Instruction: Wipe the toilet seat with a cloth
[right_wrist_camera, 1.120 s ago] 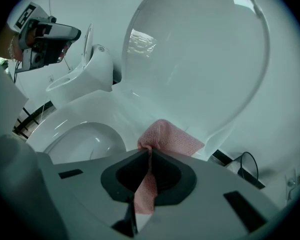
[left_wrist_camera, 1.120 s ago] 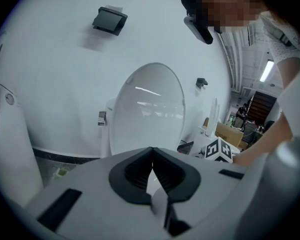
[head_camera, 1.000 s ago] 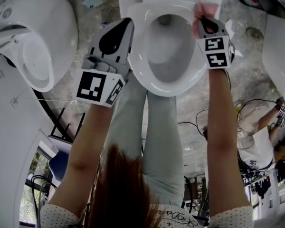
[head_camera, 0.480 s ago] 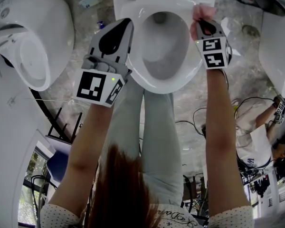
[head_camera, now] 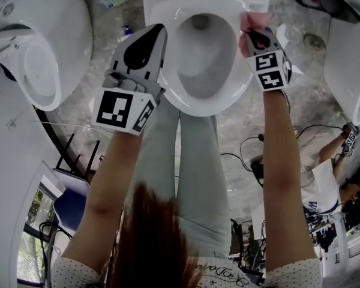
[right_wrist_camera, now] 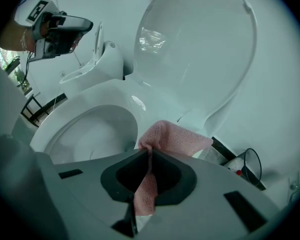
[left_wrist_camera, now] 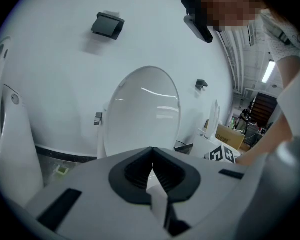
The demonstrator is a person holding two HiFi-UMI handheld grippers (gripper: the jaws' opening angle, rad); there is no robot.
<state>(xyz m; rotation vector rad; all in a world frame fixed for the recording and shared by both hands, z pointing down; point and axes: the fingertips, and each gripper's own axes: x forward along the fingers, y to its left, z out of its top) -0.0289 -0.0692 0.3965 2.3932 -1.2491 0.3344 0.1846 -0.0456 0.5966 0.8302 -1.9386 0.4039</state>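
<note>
A white toilet with its seat (head_camera: 171,83) down and lid (right_wrist_camera: 200,49) raised stands ahead of me. My right gripper (head_camera: 256,30) is shut on a pink cloth (head_camera: 255,20), which rests on the seat's right rear part near the hinge; in the right gripper view the cloth (right_wrist_camera: 172,136) bunches out past the jaws over the seat (right_wrist_camera: 90,101). My left gripper (head_camera: 151,38) hovers at the seat's left side, jaws shut with nothing between them. In the left gripper view the left gripper (left_wrist_camera: 151,160) points at the raised lid (left_wrist_camera: 142,111).
Another white toilet (head_camera: 39,53) stands at the left and a third fixture (head_camera: 348,65) at the right. Cables (head_camera: 252,155) trail on the grey floor behind. A person (head_camera: 330,173) crouches at the right edge. A black wire basket (right_wrist_camera: 247,164) sits by the wall.
The right gripper with the pink cloth has slid a little further back along the seat's right side. The left gripper has stayed put.
</note>
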